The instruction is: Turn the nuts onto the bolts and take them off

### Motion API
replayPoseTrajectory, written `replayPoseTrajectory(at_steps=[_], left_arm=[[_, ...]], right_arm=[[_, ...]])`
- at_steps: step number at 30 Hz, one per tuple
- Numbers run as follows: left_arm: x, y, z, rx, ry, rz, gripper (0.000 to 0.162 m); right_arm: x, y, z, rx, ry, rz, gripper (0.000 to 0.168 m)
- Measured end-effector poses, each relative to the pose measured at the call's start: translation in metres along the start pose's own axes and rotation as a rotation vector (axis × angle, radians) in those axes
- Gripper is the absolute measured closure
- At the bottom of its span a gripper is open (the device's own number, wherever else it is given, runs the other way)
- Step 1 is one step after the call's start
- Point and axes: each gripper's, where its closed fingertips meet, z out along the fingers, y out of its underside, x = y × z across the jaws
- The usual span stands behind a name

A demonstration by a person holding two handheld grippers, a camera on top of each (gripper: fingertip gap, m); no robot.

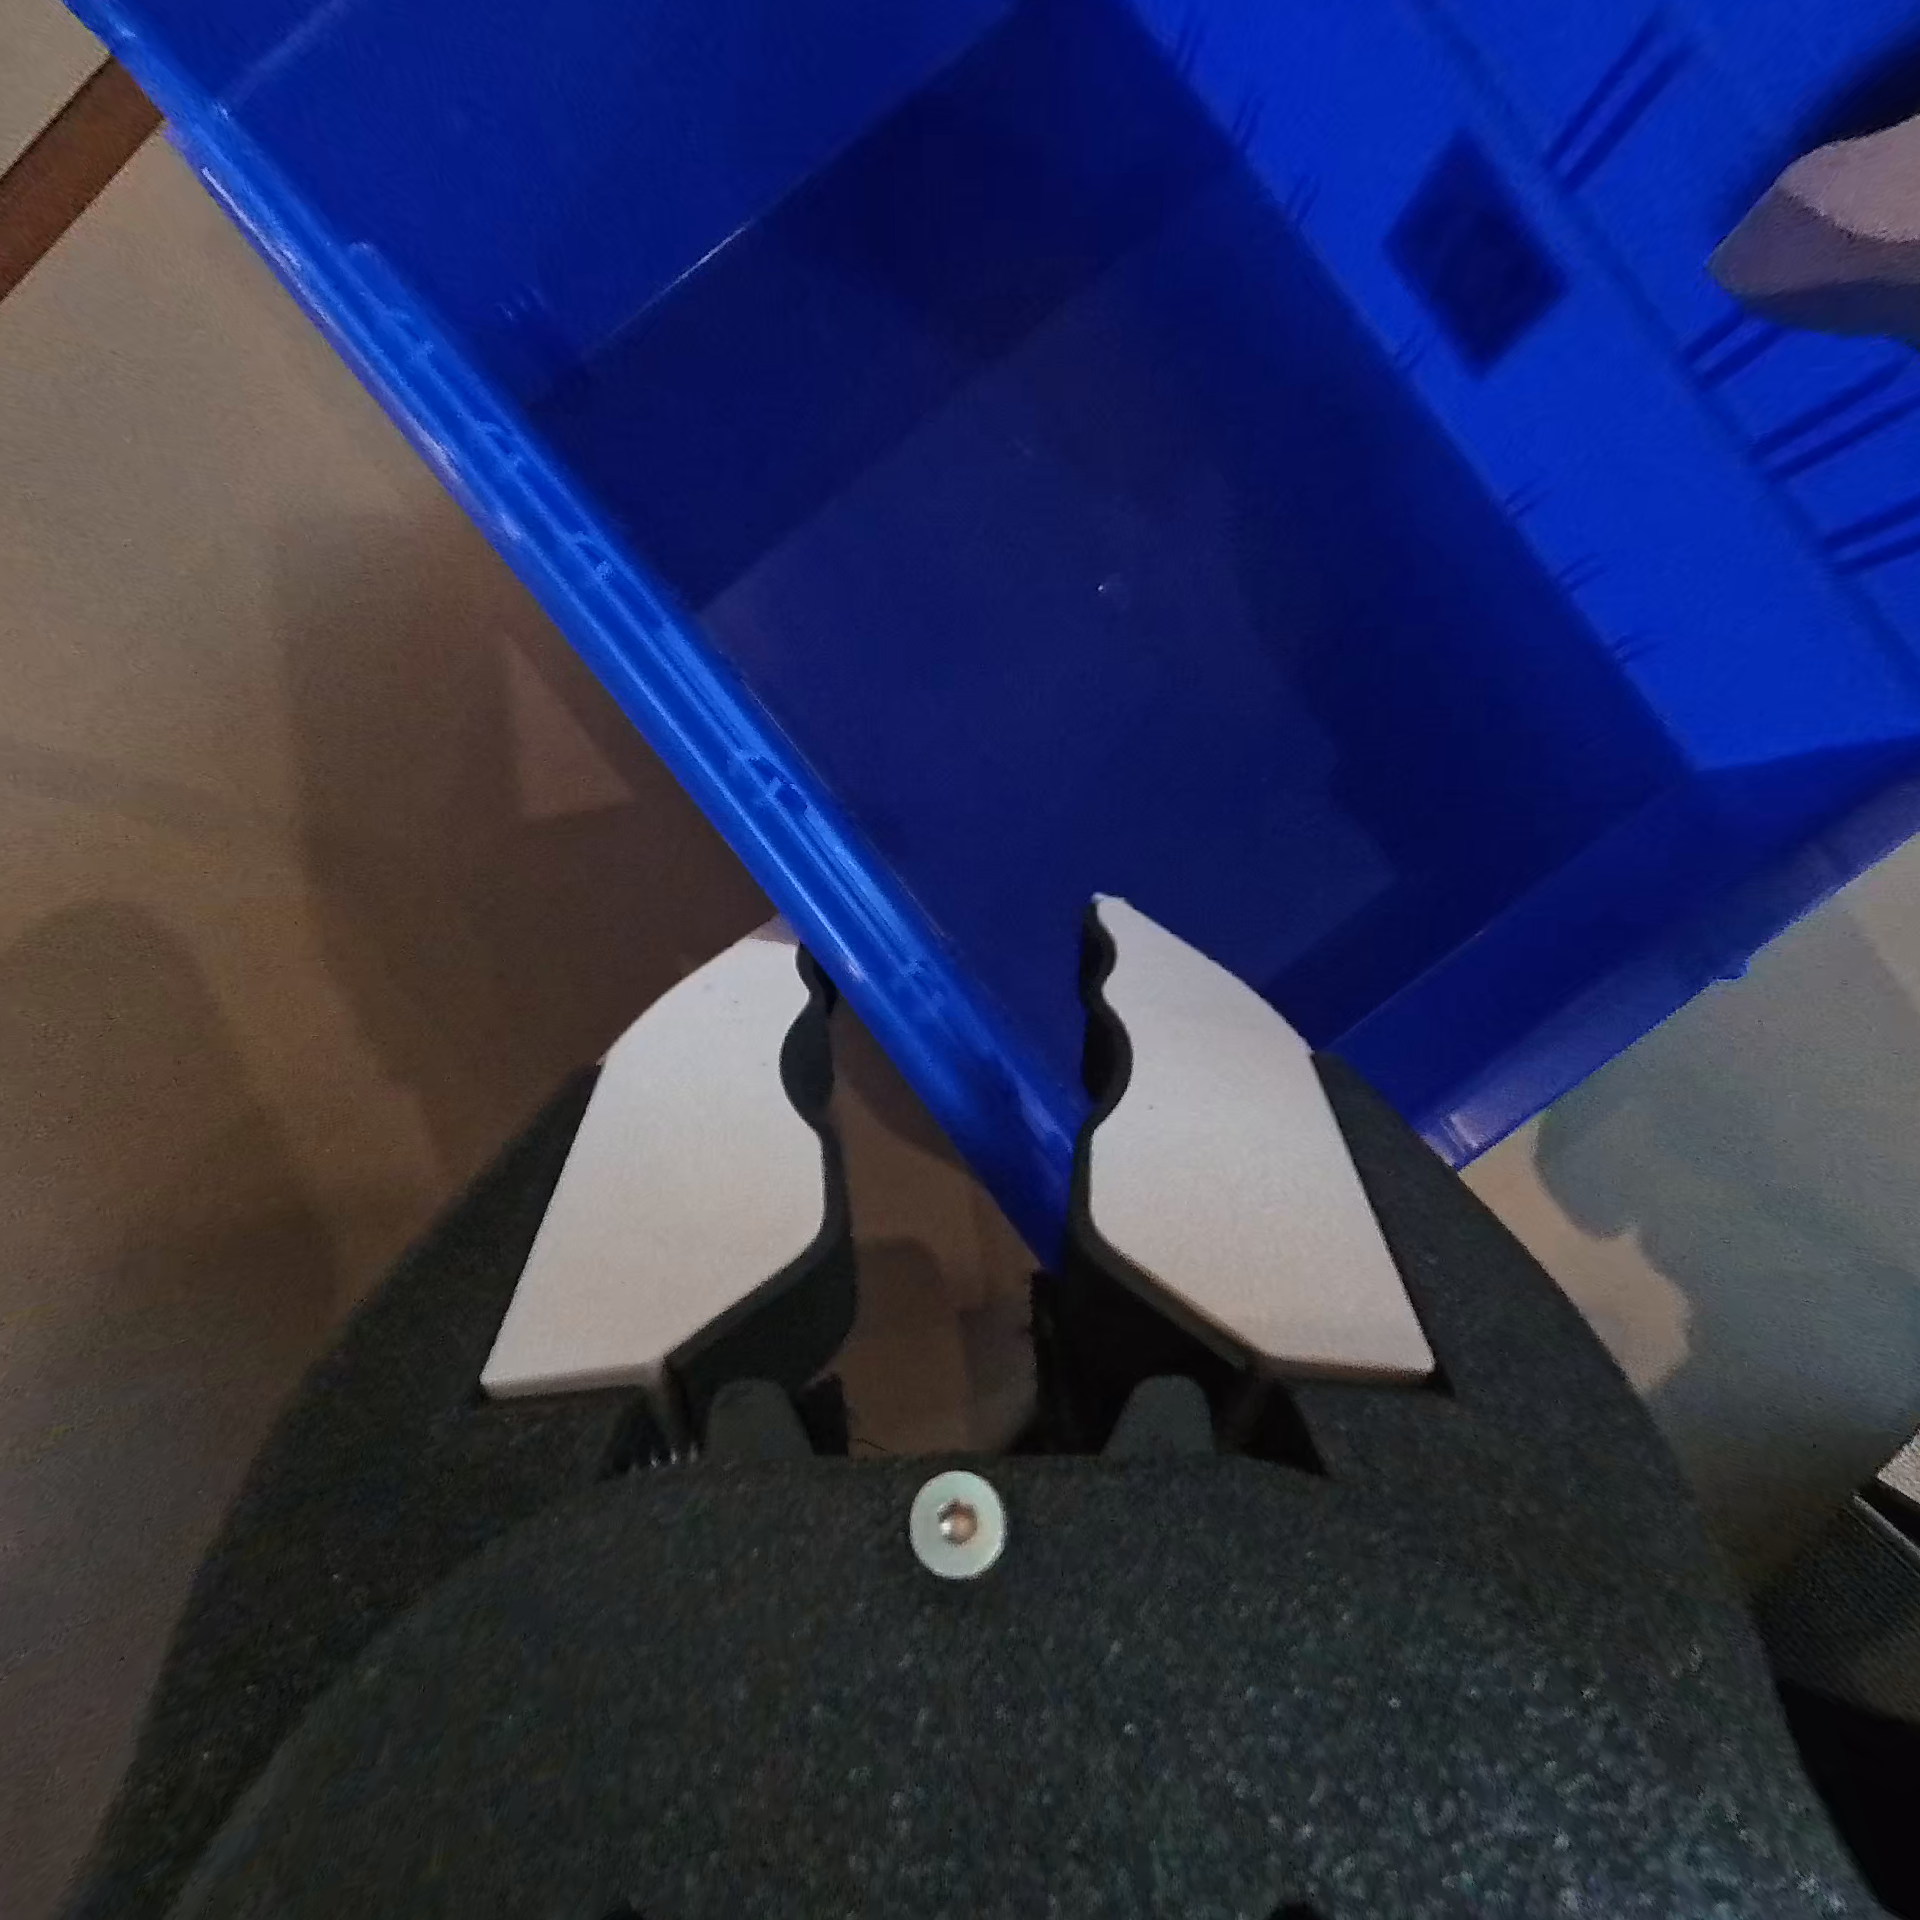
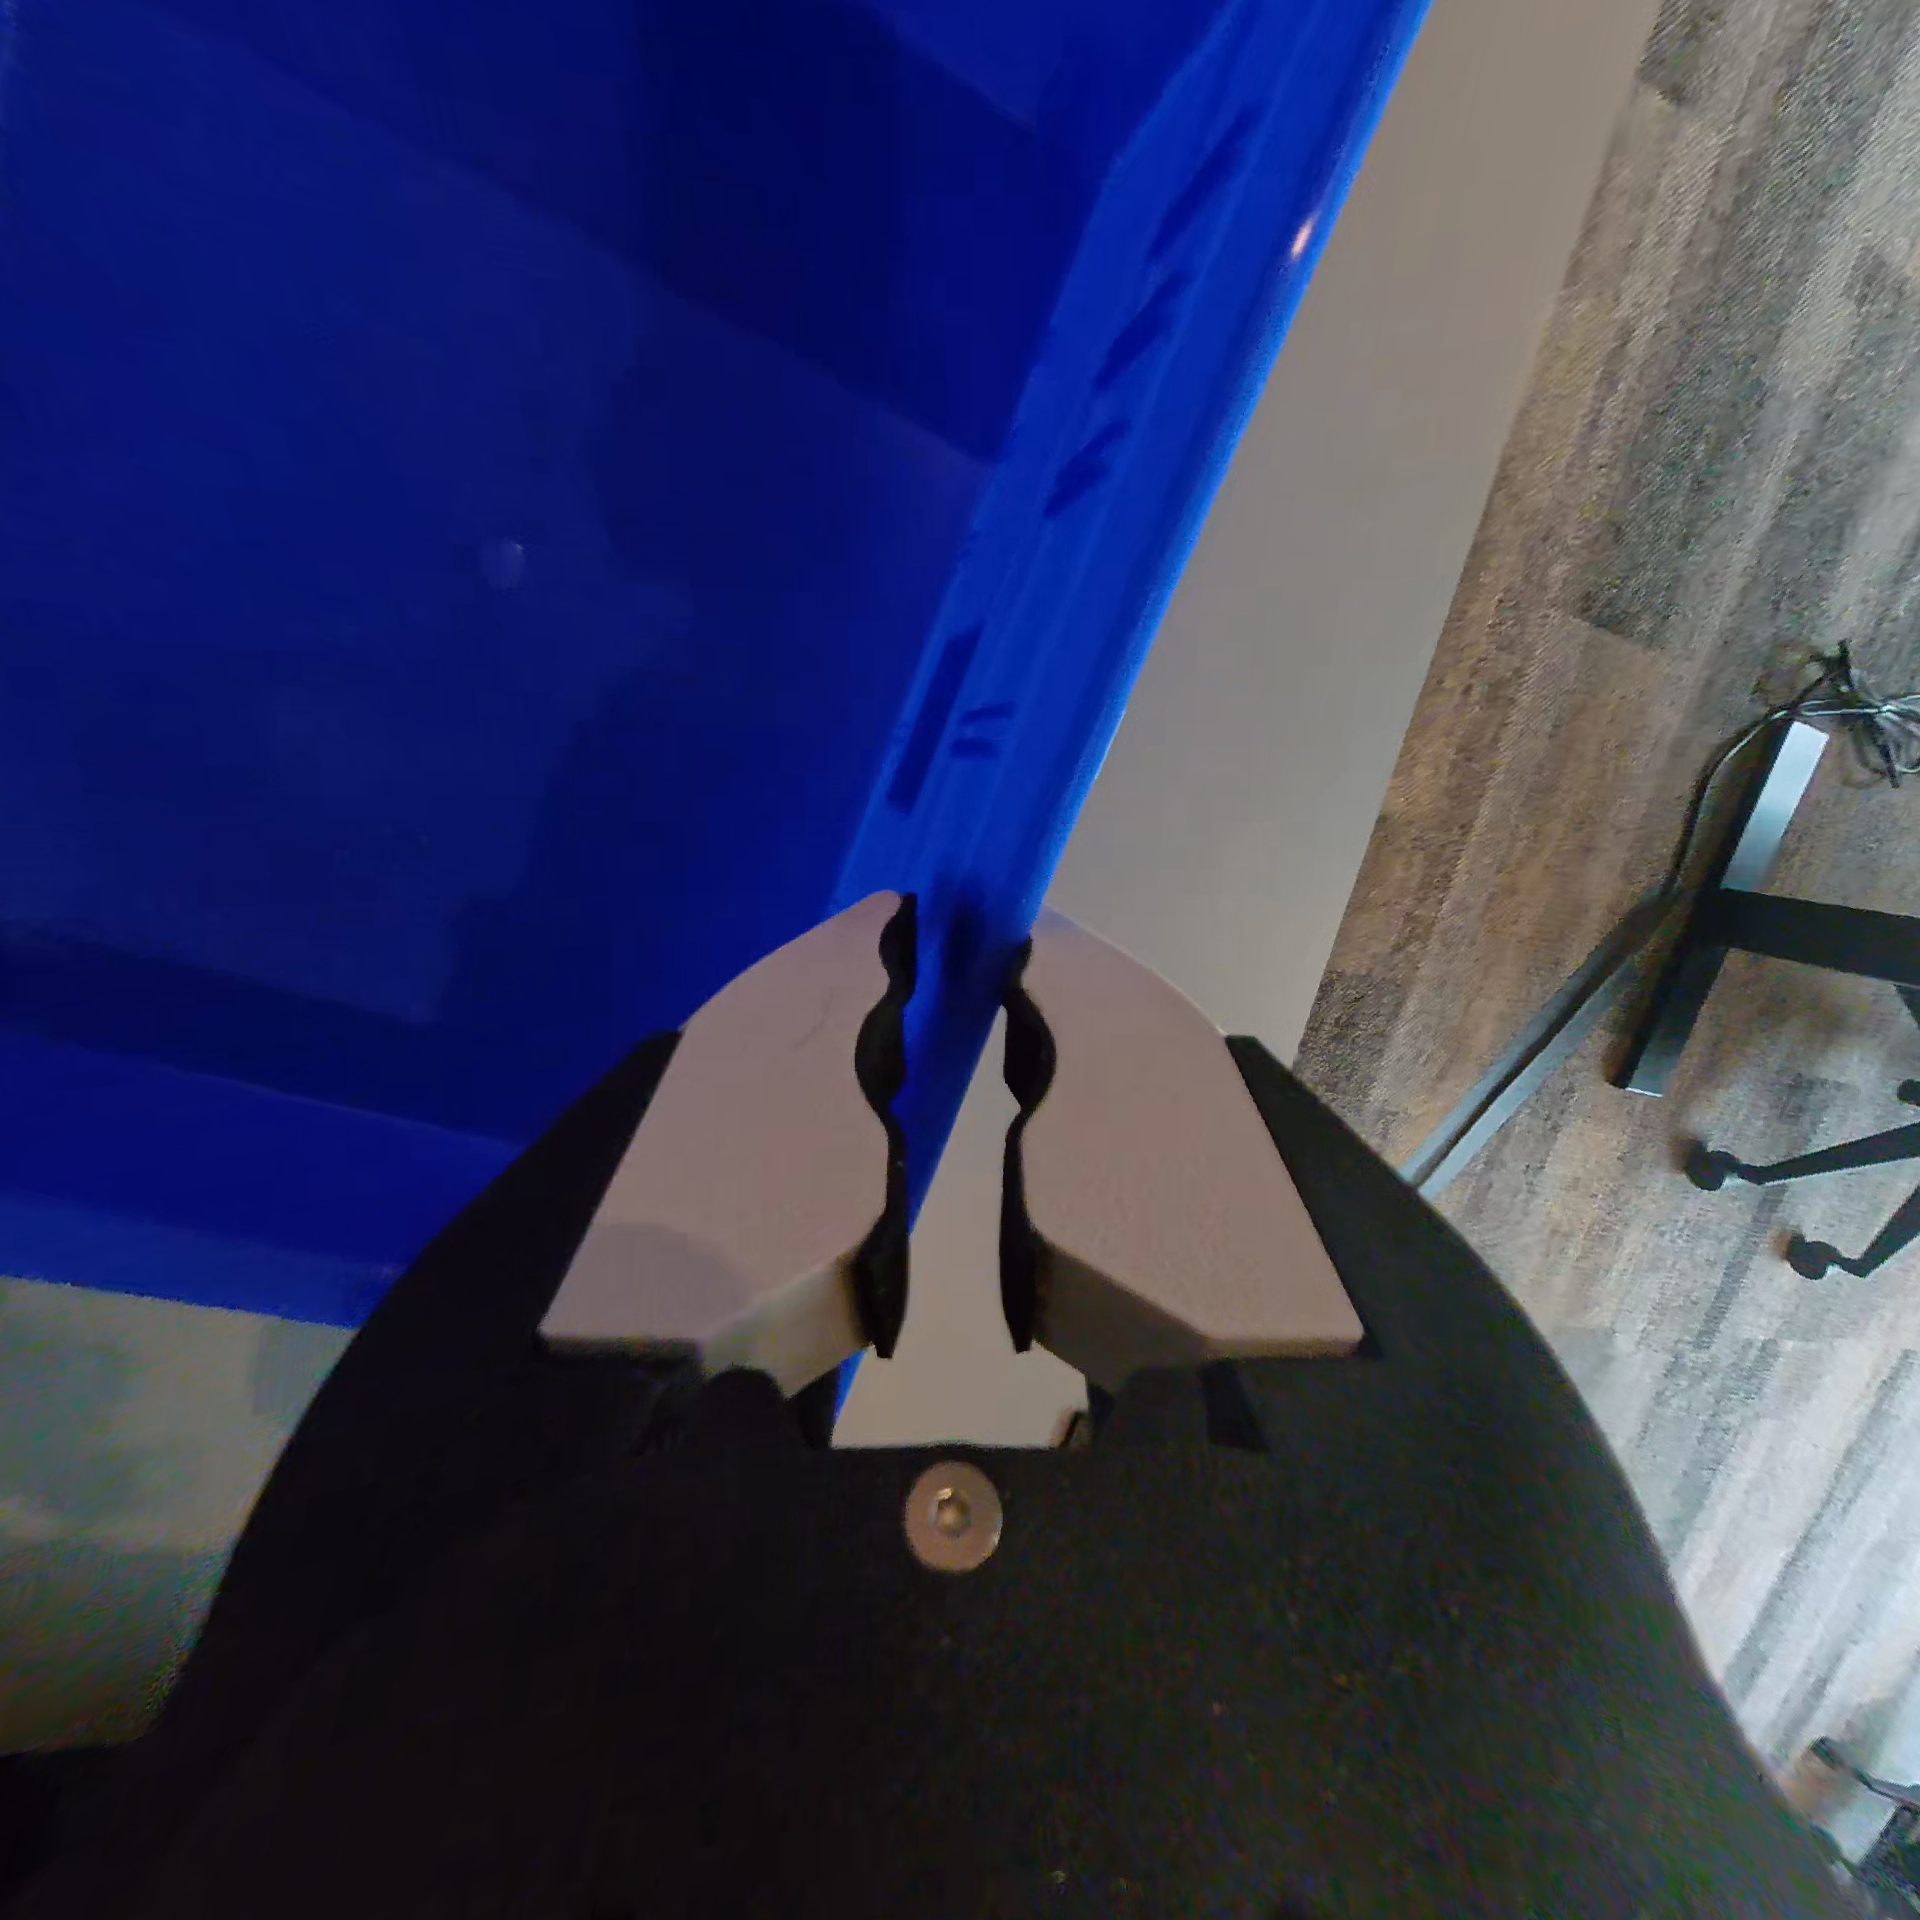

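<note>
A blue plastic bin (image 1: 1143, 623) fills both views, and the part of its inside that shows is bare. No nuts or bolts are in view. My left gripper (image 1: 951, 956) is shut on the bin's left rim (image 1: 644, 665), which runs slantwise between its grey fingers (image 1: 675, 1164). My right gripper (image 2: 961, 935) is shut on the bin's right rim (image 2: 1049, 582), which passes between its pads. The bin looks tilted in both views. A grey blurred shape (image 1: 1829, 229) sits at the bin's far rim in the left wrist view.
A beige table top (image 1: 260, 727) lies under the bin, and its pale edge (image 2: 1278, 623) shows in the right wrist view. Beyond it are grey carpet (image 2: 1558, 727), a black desk leg (image 2: 1766, 935), chair castors (image 2: 1818, 1205) and cables (image 2: 1860, 717).
</note>
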Motion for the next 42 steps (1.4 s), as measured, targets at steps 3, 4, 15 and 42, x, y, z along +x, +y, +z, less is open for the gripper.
replayPoseTrajectory(at_steps=[3, 4, 15, 42], left_arm=[[0.0, -0.002, 0.0, 0.032, 0.021, 0.002, 0.11], [0.0, -0.003, 0.0, 0.049, 0.041, -0.003, 0.109], [-0.01, -0.003, -0.033, 0.147, -0.027, 0.073, 0.086], [-0.073, -0.01, -0.25, 1.087, -0.304, 0.189, 0.015]], right_arm=[[0.004, 0.0, 0.004, 0.027, 0.033, -0.008, 0.15], [0.008, -0.002, 0.003, 0.051, 0.071, -0.02, 0.144], [0.029, -0.008, -0.033, 0.172, 0.37, -0.061, 0.083], [-0.044, -0.078, -0.174, 0.748, 0.51, -0.043, 0.021]])
